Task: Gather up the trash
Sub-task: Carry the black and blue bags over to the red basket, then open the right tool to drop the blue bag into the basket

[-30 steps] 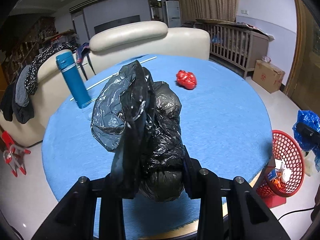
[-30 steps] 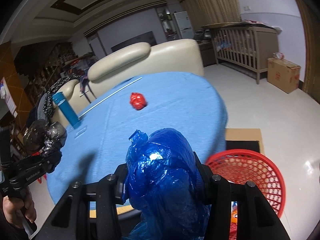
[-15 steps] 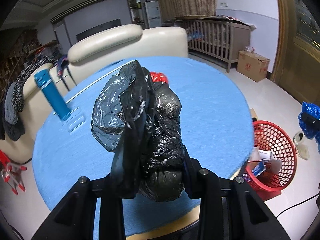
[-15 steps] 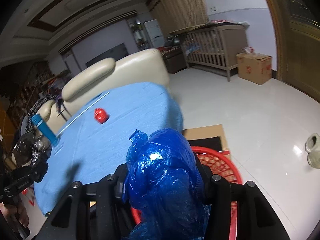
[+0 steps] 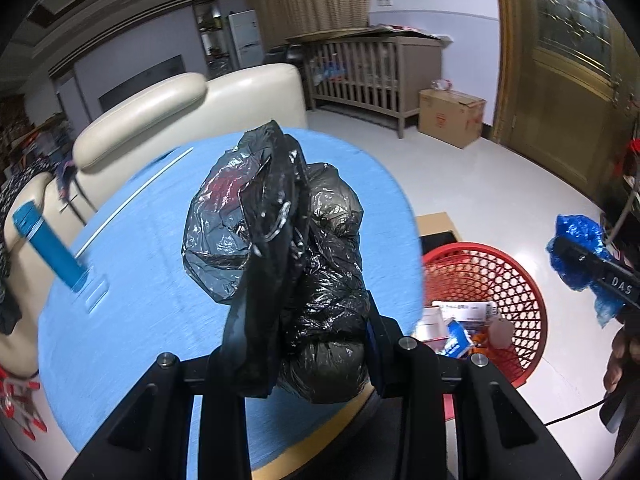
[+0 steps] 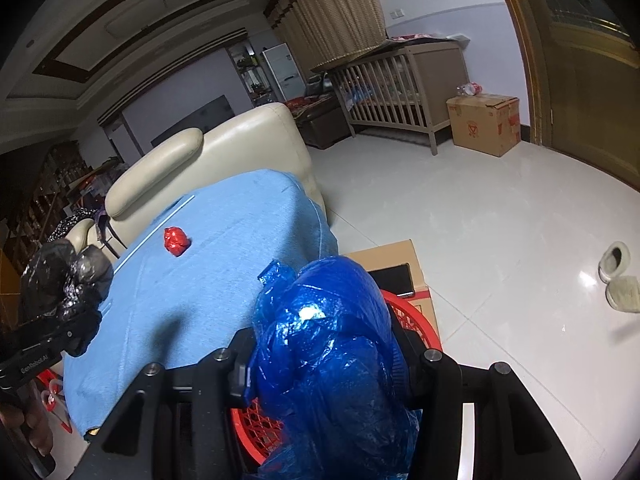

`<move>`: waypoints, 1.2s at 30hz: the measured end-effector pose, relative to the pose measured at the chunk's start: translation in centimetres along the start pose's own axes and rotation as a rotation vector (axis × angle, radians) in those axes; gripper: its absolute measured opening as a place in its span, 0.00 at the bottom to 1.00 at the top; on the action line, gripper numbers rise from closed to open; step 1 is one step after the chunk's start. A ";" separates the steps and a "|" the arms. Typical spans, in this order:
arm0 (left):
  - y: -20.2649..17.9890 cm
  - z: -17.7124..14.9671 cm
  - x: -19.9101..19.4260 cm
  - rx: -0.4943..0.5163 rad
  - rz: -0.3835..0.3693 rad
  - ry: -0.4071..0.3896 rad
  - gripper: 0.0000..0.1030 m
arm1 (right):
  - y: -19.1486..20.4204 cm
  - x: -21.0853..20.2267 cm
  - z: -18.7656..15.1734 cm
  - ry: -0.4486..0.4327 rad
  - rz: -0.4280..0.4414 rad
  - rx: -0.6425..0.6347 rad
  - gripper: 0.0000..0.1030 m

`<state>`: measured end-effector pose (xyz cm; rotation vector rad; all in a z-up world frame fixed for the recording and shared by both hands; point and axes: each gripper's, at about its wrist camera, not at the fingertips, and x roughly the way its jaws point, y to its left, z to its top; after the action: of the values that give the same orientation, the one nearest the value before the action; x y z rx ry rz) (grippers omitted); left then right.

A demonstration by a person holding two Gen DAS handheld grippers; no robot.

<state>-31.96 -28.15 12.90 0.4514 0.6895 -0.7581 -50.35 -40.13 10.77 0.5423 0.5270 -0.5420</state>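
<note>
My left gripper [image 5: 304, 344] is shut on a crumpled black plastic bag [image 5: 288, 248], held above the blue-clothed round table [image 5: 140, 280]. My right gripper [image 6: 324, 356] is shut on a crumpled blue plastic bag [image 6: 332, 340], held over the red mesh basket [image 6: 412, 320] on the floor. In the left wrist view the basket [image 5: 484, 276] stands right of the table with packaging inside, and the blue bag [image 5: 576, 248] hangs beside it. A red crumpled wad [image 6: 175, 241] lies on the table. The black bag [image 6: 64, 280] shows at the left of the right wrist view.
A blue bottle [image 5: 48, 248] stands at the table's left. A cream sofa [image 5: 168, 108] sits behind the table. A flat cardboard sheet [image 6: 396, 264] lies under the basket. A wooden crib [image 6: 404, 88], a cardboard box [image 6: 484, 124] and slippers [image 6: 618, 276] are on the tiled floor.
Both grippers have swung right, away from the table toward the red basket. The right gripper with the blue bag now hangs over the basket. Both bags stay gripped.
</note>
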 end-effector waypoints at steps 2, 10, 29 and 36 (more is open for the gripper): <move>-0.9 0.1 0.0 0.016 -0.009 0.000 0.35 | -0.5 0.0 -0.2 0.003 -0.003 0.008 0.52; -3.4 0.6 0.4 0.063 -0.028 0.010 0.35 | -1.9 0.3 -1.0 0.018 -0.015 0.033 0.52; -6.6 0.3 1.3 0.129 -0.071 0.040 0.35 | -2.9 2.2 -2.6 0.075 -0.023 0.054 0.52; -7.1 0.3 1.6 0.144 -0.077 0.048 0.35 | -2.6 3.3 -3.2 0.101 -0.018 0.057 0.52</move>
<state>-36.30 -33.71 11.09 0.5781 0.7026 -0.8751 -50.48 -41.22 5.57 0.6218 0.6147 -0.5499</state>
